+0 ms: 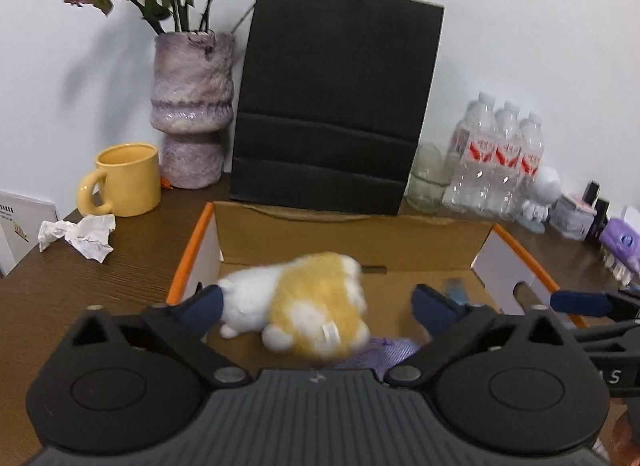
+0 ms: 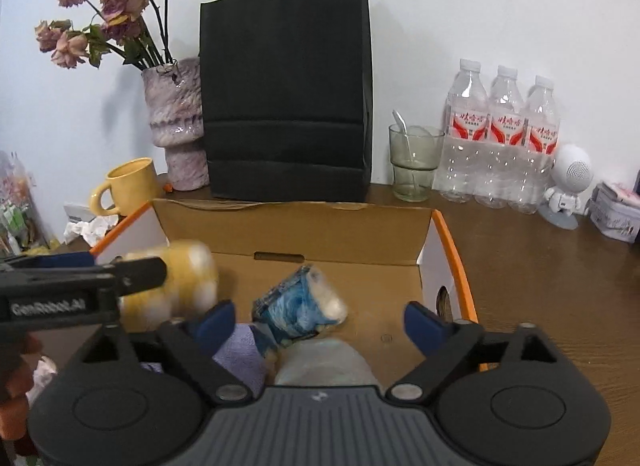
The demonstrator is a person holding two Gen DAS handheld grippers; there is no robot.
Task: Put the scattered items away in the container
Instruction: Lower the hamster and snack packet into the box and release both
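An open cardboard box (image 1: 352, 234) with orange edges sits on the brown table; it also shows in the right wrist view (image 2: 320, 229). A yellow-and-white plush toy (image 1: 304, 302) is blurred between the wide-open fingers of my left gripper (image 1: 320, 304), above the box floor; it touches neither pad. It shows in the right wrist view (image 2: 176, 286) too. My right gripper (image 2: 316, 322) is open and empty over the box. Below it lie a blue-and-white packet (image 2: 300, 306), a purple cloth (image 2: 240, 358) and a clear bag (image 2: 324, 362).
Crumpled white paper (image 1: 80, 236) lies left of the box beside a yellow mug (image 1: 128, 179). A vase (image 1: 192, 109), black paper bag (image 1: 332, 105), glass (image 2: 414, 161), water bottles (image 2: 500, 137), a white figurine (image 2: 568, 181) and small boxes stand along the back wall.
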